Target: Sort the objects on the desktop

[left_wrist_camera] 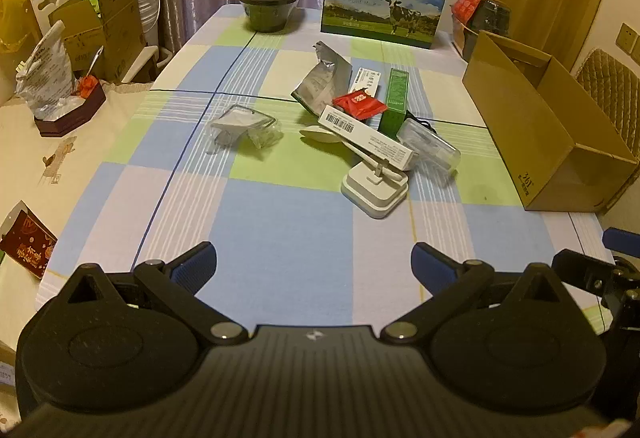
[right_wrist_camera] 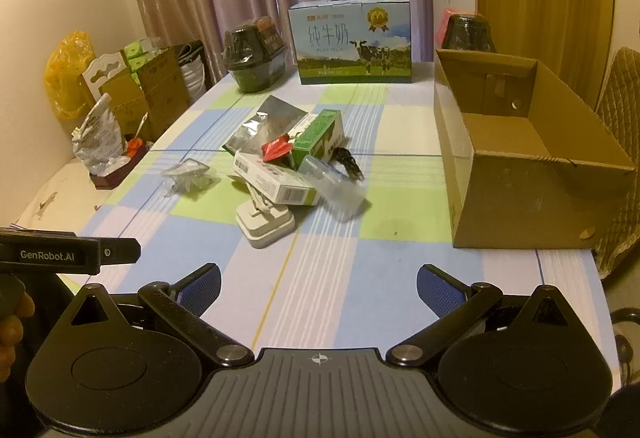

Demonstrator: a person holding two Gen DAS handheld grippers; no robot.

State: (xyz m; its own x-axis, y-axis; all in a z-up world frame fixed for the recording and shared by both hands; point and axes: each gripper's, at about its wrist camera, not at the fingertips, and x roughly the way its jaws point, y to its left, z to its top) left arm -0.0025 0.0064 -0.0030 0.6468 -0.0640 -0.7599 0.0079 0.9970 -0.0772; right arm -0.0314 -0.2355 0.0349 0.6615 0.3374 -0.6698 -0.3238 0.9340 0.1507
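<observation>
Clutter (left_wrist_camera: 360,117) mid-table, near edge bare.

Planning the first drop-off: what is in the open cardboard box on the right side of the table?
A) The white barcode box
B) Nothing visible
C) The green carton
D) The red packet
B: the cardboard box shows only bare floor inside, while the red packet, green carton and white barcode box lie in the pile mid-table.

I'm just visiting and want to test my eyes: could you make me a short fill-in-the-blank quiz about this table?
1. The animal printed on the milk carton is a ____.
2. The cardboard box at the table's right edge holds ____.
3. Both claws, left and right, stand wide ____.
4. The small packet on top of the pile is coloured ____.

Missing words: cow; nothing; open; red
</observation>
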